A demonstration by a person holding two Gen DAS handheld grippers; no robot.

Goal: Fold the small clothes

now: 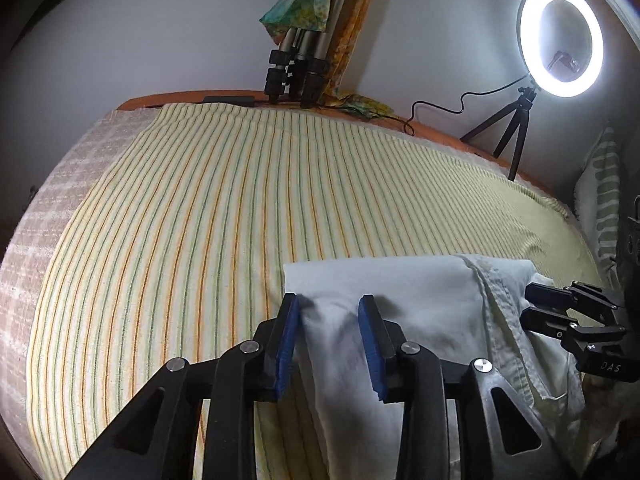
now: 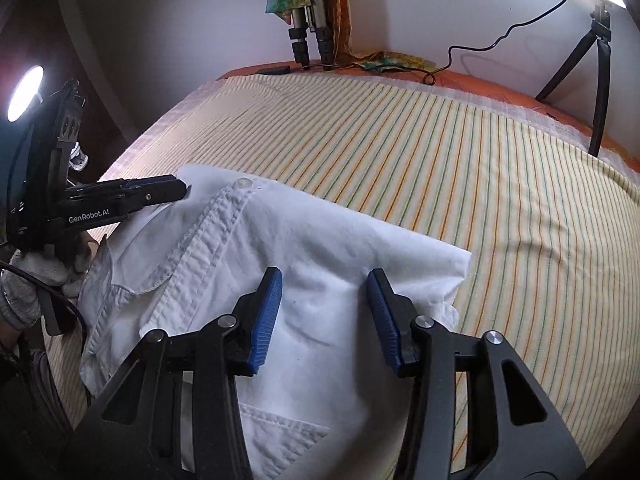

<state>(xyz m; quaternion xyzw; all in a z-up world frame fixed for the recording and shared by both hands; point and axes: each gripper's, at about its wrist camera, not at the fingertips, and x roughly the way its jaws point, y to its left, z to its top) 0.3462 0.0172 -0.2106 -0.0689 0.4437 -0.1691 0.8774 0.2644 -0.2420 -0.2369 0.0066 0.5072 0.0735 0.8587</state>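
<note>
Left gripper (image 1: 328,306): ribbed blue pads on black linkage arms, jaws wide, set over the left edge of a white shirt (image 2: 304,248) with nothing clamped. Right gripper (image 2: 325,282): same build, jaws likewise wide, above the shirt's right half. The shirt (woven cotton-like cloth, stitched placket, clear button, patch pocket) lies partly folded into a rough rectangle on the near part of a striped bedspread (image 1: 192,208), whose fine yellow, orange and green lines cross a ribbed weave. A glowing ring light (image 1: 560,40) stands beyond on a small black tripod.
</note>
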